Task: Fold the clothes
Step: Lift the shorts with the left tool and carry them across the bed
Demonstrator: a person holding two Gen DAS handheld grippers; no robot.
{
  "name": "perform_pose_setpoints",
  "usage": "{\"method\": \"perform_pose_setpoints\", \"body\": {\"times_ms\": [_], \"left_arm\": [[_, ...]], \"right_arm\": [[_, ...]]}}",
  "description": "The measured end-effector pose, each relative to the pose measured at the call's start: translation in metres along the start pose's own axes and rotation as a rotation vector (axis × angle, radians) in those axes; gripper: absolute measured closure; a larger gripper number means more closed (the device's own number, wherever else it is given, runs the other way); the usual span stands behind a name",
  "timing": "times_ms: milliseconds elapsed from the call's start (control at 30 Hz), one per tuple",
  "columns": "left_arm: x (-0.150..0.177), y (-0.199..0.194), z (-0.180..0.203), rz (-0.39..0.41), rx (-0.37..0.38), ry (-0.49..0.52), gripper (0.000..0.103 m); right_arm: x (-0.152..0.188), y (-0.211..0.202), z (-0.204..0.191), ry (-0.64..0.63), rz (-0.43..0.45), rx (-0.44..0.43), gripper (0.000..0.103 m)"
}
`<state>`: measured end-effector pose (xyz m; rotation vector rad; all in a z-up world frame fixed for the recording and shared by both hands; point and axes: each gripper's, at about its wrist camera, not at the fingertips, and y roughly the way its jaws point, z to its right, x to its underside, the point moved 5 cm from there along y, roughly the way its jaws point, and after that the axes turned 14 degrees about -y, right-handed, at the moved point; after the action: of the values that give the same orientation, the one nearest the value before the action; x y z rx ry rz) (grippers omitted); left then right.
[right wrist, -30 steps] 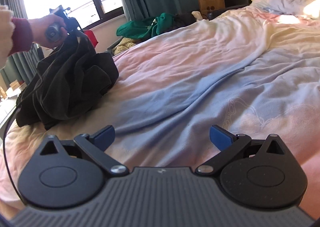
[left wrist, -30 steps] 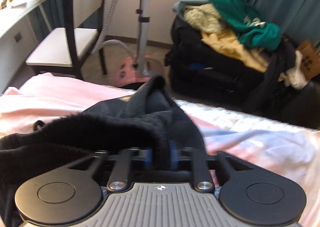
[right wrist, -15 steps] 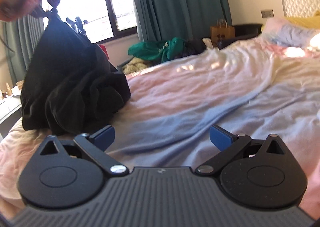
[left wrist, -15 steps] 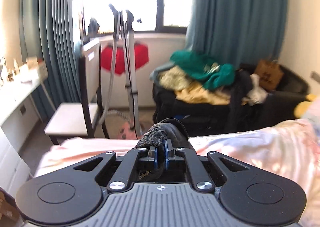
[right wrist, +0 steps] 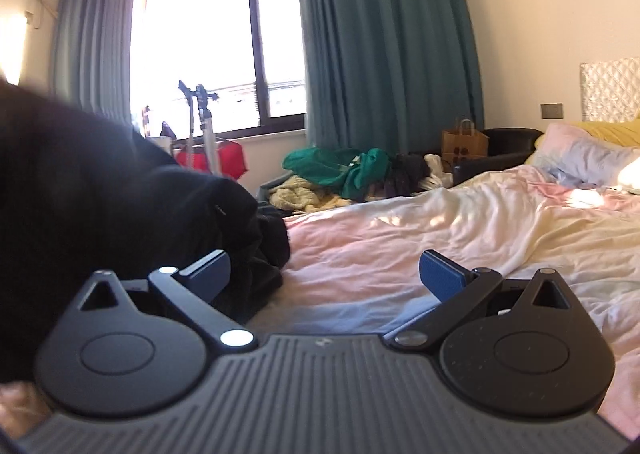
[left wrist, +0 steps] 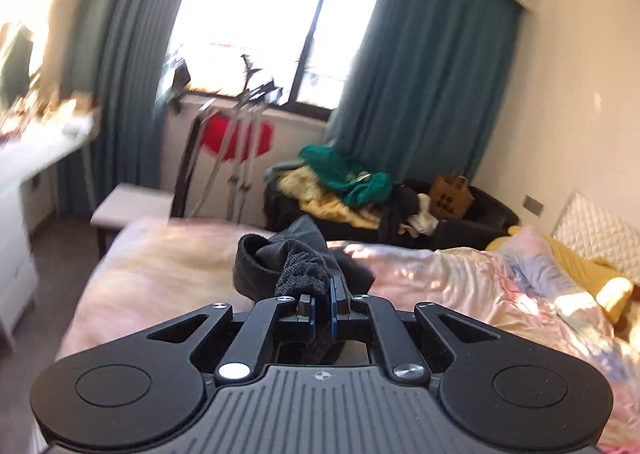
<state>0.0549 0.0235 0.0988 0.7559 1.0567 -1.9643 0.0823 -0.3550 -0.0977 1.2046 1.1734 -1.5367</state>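
Note:
My left gripper (left wrist: 323, 304) is shut on a fold of a black garment (left wrist: 296, 266), held high above the pink and blue bedcover (left wrist: 460, 286); the cloth bunches over the pads and hangs out of sight below. In the right wrist view the same black garment (right wrist: 120, 206) fills the left side and drapes down onto the bed (right wrist: 400, 246). My right gripper (right wrist: 325, 274) stands open low over the bedcover, with its left finger right beside the hanging cloth and nothing between its fingers.
A pile of green, yellow and dark clothes (left wrist: 340, 186) lies on a black sofa past the bed's far side, by a brown paper bag (left wrist: 450, 198). A garment steamer stand (left wrist: 240, 142), a chair and a white desk (left wrist: 36, 158) stand at the left. Pillows (right wrist: 580, 158) lie right.
My left gripper has risen far and swung right with the black garment, lifting it off the bed. The right gripper rose a little and tilted up, and the hanging cloth now looms close on its left.

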Motion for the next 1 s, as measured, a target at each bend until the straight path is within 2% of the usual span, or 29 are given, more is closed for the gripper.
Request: {"method": "perform_pose_setpoints", "body": {"times_ms": [133, 233, 333, 400, 533, 667, 767, 867, 933, 1000], "left_arm": [[0.055, -0.012, -0.093, 0.017, -0.089, -0.197, 0.096], [0.078, -0.011, -0.142, 0.032, -0.152, -0.297, 0.096], [0.070, -0.007, -0.165, 0.058, -0.181, -0.343, 0.096], [0.045, 0.000, -0.169, 0.067, -0.168, -0.382, 0.096], [-0.045, 0.033, -0.155, 0.142, -0.222, -0.371, 0.097], [-0.134, 0.068, -0.174, 0.248, -0.354, -0.403, 0.097], [-0.184, 0.102, -0.200, 0.333, -0.483, -0.413, 0.096], [-0.211, 0.147, -0.237, 0.360, -0.608, -0.433, 0.096], [-0.209, 0.182, -0.267, 0.323, -0.668, -0.456, 0.096], [-0.194, 0.209, -0.291, 0.284, -0.680, -0.478, 0.095]], "right_arm": [[-0.007, -0.023, -0.017, -0.021, -0.026, -0.101, 0.000], [-0.007, -0.032, -0.030, -0.037, -0.048, -0.167, 0.000], [-0.001, -0.032, -0.039, -0.043, -0.090, -0.202, 0.000], [0.003, -0.030, -0.044, -0.042, -0.108, -0.220, 0.000], [0.011, -0.018, -0.050, -0.014, -0.137, -0.246, 0.000], [0.017, 0.000, -0.056, 0.034, -0.162, -0.260, 0.000], [0.023, 0.016, -0.059, 0.065, -0.179, -0.265, 0.000], [0.030, 0.034, -0.062, 0.069, -0.191, -0.261, 0.000], [0.037, 0.047, -0.064, 0.072, -0.209, -0.260, 0.000], [0.044, 0.060, -0.067, 0.076, -0.230, -0.261, 0.000]]}}
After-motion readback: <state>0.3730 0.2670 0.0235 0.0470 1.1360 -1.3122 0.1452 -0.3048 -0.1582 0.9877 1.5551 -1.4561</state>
